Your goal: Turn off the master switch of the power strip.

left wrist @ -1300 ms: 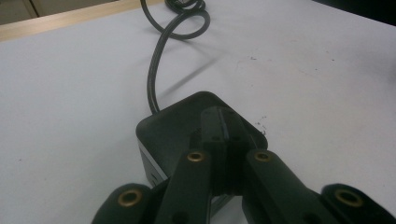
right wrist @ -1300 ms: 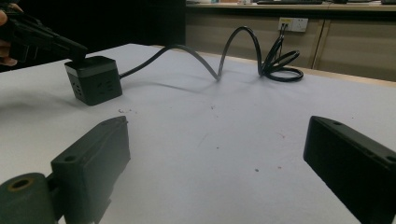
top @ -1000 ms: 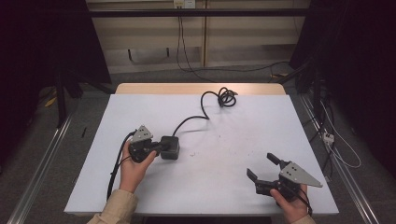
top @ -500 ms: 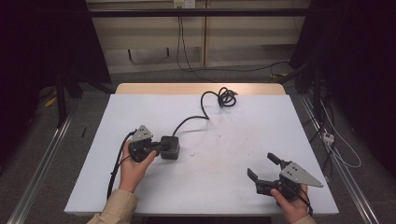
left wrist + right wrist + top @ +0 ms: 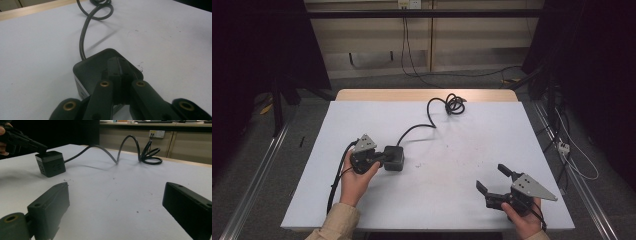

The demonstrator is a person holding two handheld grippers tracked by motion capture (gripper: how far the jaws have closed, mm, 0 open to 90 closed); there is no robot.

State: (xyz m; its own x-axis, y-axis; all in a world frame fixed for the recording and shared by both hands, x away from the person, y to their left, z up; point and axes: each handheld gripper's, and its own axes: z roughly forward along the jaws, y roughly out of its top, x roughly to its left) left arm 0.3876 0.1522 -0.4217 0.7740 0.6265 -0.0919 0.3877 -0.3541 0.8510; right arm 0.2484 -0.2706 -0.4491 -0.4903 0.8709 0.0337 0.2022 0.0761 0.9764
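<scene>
Left gripper [image 5: 379,156] is down on the black cube [image 5: 394,158], left of centre on the counter [image 5: 512,130]. In the left gripper view the jaws sit pressed together on the cube's [image 5: 100,66] top face, tips touching it, nothing pinched between them that I can see — closed, resting on the lid and not around the sides. The cord [image 5: 432,117] leaves the cube's far side and runs away toward the back edge, where it bunches into a coil [image 5: 454,104]; that line, cube to coil, is the long axis here, slanting back and to the right. The right gripper [image 5: 494,186] sits well apart, near the front right corner, jaws spread wide and holding nothing. From the right gripper view the cube [image 5: 50,163] lies ahead and to the left, with the left gripper [image 5: 41,149] touching its top, and the cord [image 5: 117,150] arches across to the coil [image 5: 150,155] ahead and slightly right. So the left hand [image 5: 354,180] is the nearer one by far; the right would have to cross open counter to reach the cord, and my read is the cord's middle is its easiest target.
</scene>
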